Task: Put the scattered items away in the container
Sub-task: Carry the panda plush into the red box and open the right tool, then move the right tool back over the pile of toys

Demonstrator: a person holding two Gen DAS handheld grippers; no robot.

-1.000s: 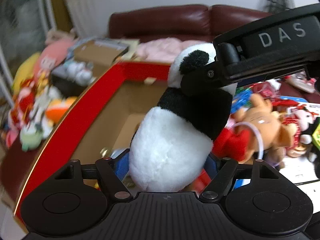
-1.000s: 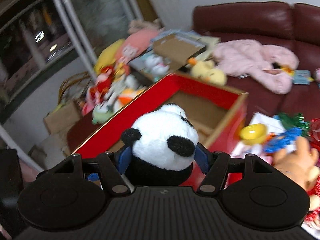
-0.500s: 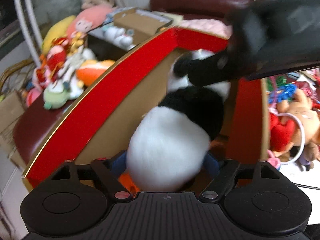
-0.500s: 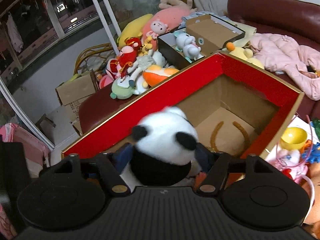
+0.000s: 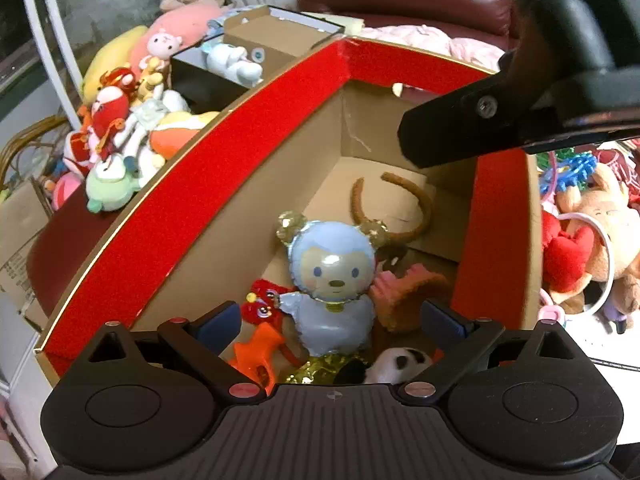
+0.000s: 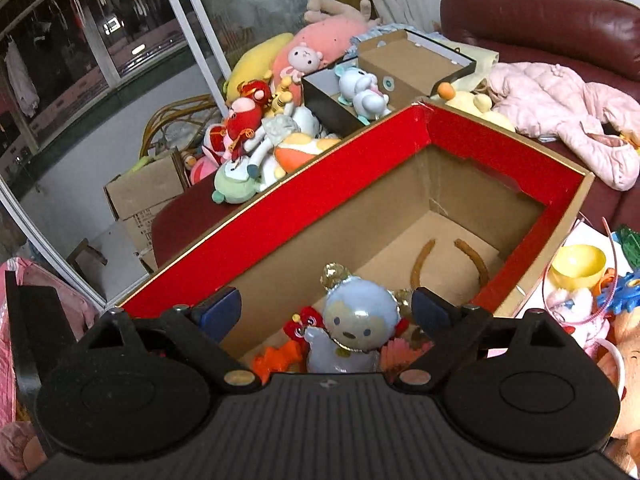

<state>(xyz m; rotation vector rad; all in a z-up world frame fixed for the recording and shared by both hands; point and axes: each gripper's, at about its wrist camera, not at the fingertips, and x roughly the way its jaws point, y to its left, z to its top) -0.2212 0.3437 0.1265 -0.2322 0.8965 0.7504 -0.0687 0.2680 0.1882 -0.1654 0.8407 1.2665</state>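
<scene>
The red cardboard box (image 5: pixel 248 168) with a brown inside stands open below both grippers; it also shows in the right wrist view (image 6: pixel 304 196). The panda plush (image 5: pixel 394 364) lies in the box at its near end, partly hidden by my left gripper's body. Beside it lie a blue bear balloon (image 5: pixel 332 280), an orange toy (image 5: pixel 256 354), a brown headband (image 5: pixel 396 208) and a brown-pink plush (image 5: pixel 404 296). My left gripper (image 5: pixel 332 324) is open and empty above the box. My right gripper (image 6: pixel 326 310) is open and empty above the balloon (image 6: pixel 352 332).
Loose toys lie right of the box: a tan plush with a red heart (image 5: pixel 592 240), a yellow egg shell (image 6: pixel 578 266), blue and green pieces (image 6: pixel 618 284). A pile of plush toys (image 6: pixel 260 136) and a cardboard box (image 6: pixel 404 64) sit left and behind. A pink jacket (image 6: pixel 568 116) lies on the maroon sofa.
Both grippers held the panda plush over the box, lowered it and opened. The panda now lies in the box and both grippers are empty.
</scene>
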